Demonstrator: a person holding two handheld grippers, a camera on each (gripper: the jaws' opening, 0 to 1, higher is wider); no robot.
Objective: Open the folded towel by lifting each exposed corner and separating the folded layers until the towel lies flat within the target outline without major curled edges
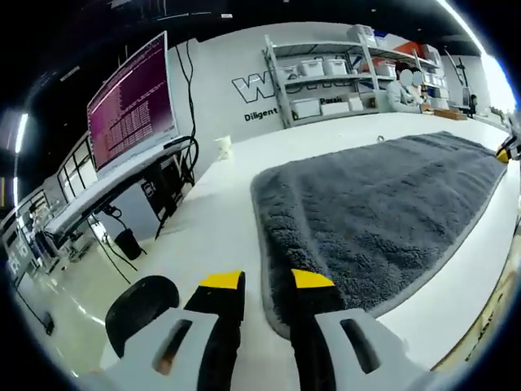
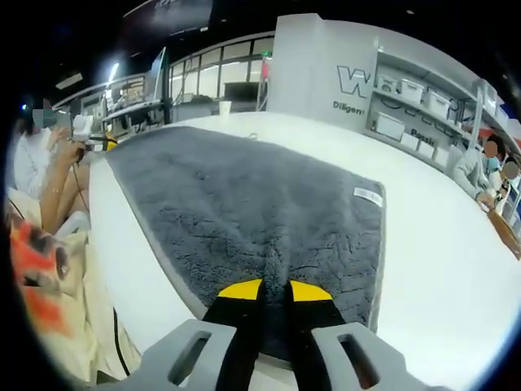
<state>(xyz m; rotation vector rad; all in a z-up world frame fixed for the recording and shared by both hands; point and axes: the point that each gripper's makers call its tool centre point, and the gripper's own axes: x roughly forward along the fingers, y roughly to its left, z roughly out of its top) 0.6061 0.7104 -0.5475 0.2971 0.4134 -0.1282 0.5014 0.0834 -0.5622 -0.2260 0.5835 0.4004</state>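
In the left gripper view the left gripper point(image 1: 266, 281) sits at the near corner of the grey towel point(image 1: 383, 204). Its yellow-tipped jaws stand a little apart, one on the bare tabletop point(image 1: 220, 220) and one on the towel's rounded corner, with the hem passing between them. Whether they pinch it, I cannot tell.

In the right gripper view the right gripper point(image 2: 275, 291) is at the towel's point(image 2: 244, 204) opposite short end. Its jaws are nearly closed with pile bunched between them and a crease running up from the tips, so it appears to hold the towel's edge.

The towel lies spread along the tabletop's point(image 2: 423, 244) length and looks largely flat. A small white label point(image 2: 368, 196) sits near one corner. No target outline can be made out.

The risk, as I judge it, is that a pull from either end drags the whole towel off line, or that a release leaves the pinched ridge standing as a curl.

Farther off, a small white cup point(image 1: 224, 146) stands near the tabletop's far corner. Beyond it is a monitor point(image 1: 132, 102), then shelves point(image 1: 326, 73) carrying white bins point(image 1: 308, 107) whose contents are hidden.
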